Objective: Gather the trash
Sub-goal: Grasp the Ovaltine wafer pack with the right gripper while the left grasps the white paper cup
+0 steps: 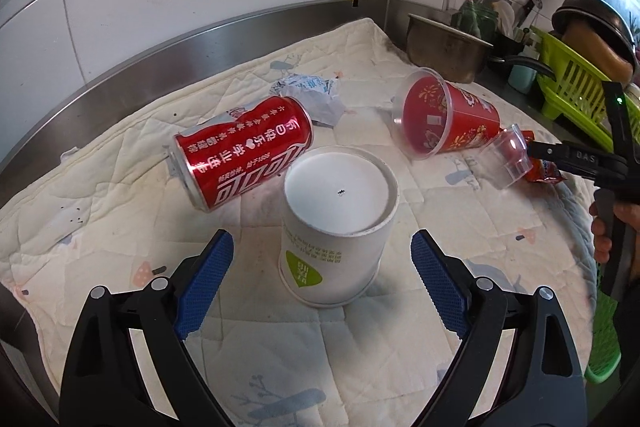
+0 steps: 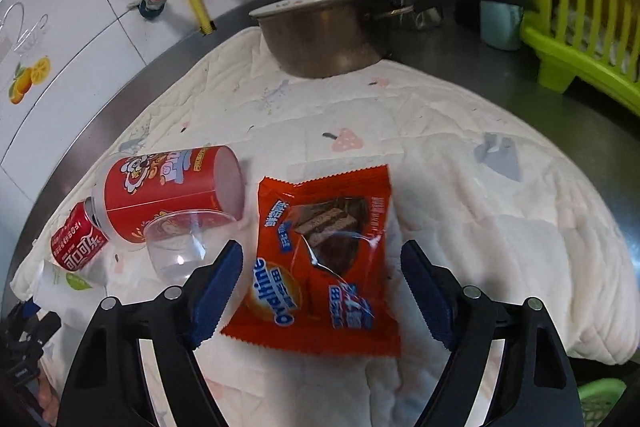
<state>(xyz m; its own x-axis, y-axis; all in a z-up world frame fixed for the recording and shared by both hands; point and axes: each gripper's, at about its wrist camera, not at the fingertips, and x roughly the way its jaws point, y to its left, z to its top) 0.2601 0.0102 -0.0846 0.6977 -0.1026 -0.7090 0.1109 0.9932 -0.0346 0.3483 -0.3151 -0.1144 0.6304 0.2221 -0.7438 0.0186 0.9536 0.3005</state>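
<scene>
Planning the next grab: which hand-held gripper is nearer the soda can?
Left. The left hand-held gripper is open around the upturned paper cup beside the soda can; the right hand-held gripper straddles the orange wrapper, farther off.

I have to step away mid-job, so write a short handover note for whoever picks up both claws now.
Left claw: open, either side of the upturned white paper cup, not gripping.
Right claw: open over the orange snack wrapper, nothing held.
On the quilted cloth: red can, red plastic cup, small clear cup, crumpled paper.
Done: nothing visibly collected.
Left: everything.
</scene>
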